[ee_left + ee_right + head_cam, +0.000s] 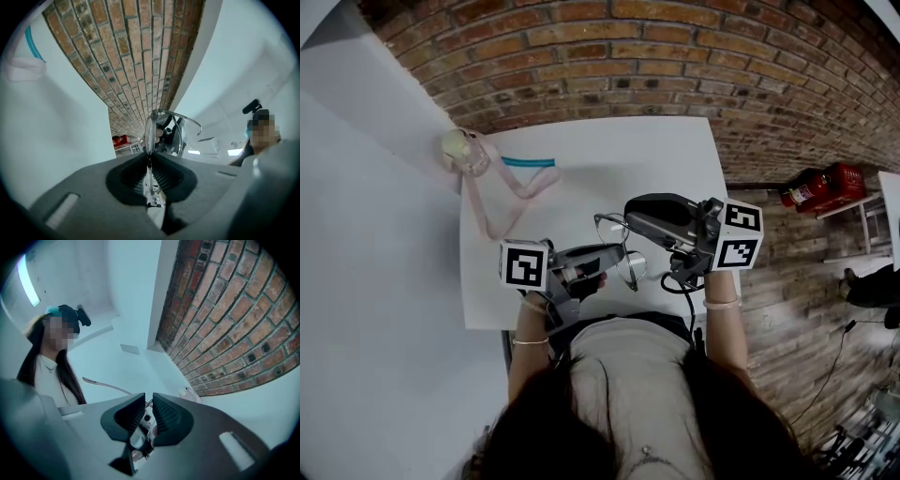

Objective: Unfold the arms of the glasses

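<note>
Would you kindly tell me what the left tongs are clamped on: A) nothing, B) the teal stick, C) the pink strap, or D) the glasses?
D: the left gripper view shows the left tongs closed on the rim of the glasses.

1. Left gripper (614, 253), on the near left, points right, its jaws clamped on the glasses (630, 269).
2. Right gripper (625, 220) points left, its jaws pinched on the glasses' arm.
</note>
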A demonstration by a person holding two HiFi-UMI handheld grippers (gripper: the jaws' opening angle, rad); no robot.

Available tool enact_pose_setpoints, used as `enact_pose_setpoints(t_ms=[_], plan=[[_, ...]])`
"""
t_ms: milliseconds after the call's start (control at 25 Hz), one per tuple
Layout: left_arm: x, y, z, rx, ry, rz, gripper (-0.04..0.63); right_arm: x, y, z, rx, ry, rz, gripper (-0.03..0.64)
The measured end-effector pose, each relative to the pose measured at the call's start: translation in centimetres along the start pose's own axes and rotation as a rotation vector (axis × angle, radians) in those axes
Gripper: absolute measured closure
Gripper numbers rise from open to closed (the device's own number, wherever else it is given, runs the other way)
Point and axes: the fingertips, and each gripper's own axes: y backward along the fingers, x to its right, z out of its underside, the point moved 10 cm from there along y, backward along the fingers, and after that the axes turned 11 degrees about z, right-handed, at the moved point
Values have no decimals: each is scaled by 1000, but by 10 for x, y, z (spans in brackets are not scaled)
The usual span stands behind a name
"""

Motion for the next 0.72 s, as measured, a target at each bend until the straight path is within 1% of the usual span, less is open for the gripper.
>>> enact_pose_setpoints(t_ms=[80, 160, 280, 440, 720], plan=[[-3, 2, 0, 6, 8, -10, 563, -1, 1, -1, 11, 4, 3, 569], [-3, 2, 0, 20, 26, -3, 563, -1, 2, -1, 23, 7, 4, 569], [-4, 1, -2, 22, 8, -4, 563, -2, 4, -1, 37, 7, 6, 569], [-2, -1, 3, 52, 84, 2, 563, -3, 7, -1, 52, 4, 6, 569], [-5, 2, 2, 75, 96, -11, 563, -4, 12, 0, 77, 3, 8, 571]])
